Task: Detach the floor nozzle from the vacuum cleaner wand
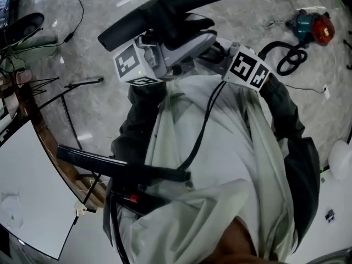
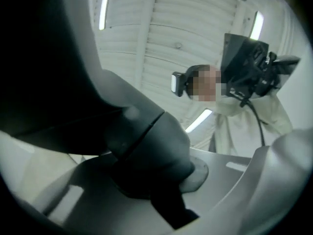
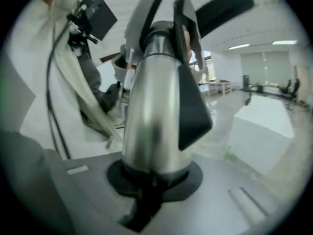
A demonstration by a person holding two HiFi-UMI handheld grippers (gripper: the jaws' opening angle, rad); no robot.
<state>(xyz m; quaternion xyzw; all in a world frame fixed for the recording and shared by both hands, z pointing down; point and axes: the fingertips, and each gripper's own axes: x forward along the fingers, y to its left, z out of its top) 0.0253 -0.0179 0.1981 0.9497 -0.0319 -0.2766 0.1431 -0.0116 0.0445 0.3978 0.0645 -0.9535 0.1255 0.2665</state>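
While both sets of jaws are clamped, I read the grips first: the right gripper (image 3: 151, 180) is closed on the silver wand (image 3: 154, 111), and the left gripper (image 2: 166, 190) is closed on the dark grey nozzle neck (image 2: 146, 146), with no gap showing at either. Beside the right grip a black wedge-shaped piece (image 3: 194, 106) sits on the tube (I take it for the release catch, though I cannot confirm that). To separate them well, I judge that I should hold the wand side steady, get that catch pressed, and draw the neck off straight along the tube's own line, since a skewed pull would likely jam the joint. The two grips sit close together, so a short, firm pull should do. Out from the jaws, the floor nozzle (image 1: 165, 10) is held up in front of the person's chest, above the marbled floor (image 1: 264, 4), resting on nothing. Its long axis slants across the top of the head view from lower left to upper right; the wand's axis runs up the right gripper view toward that black head.
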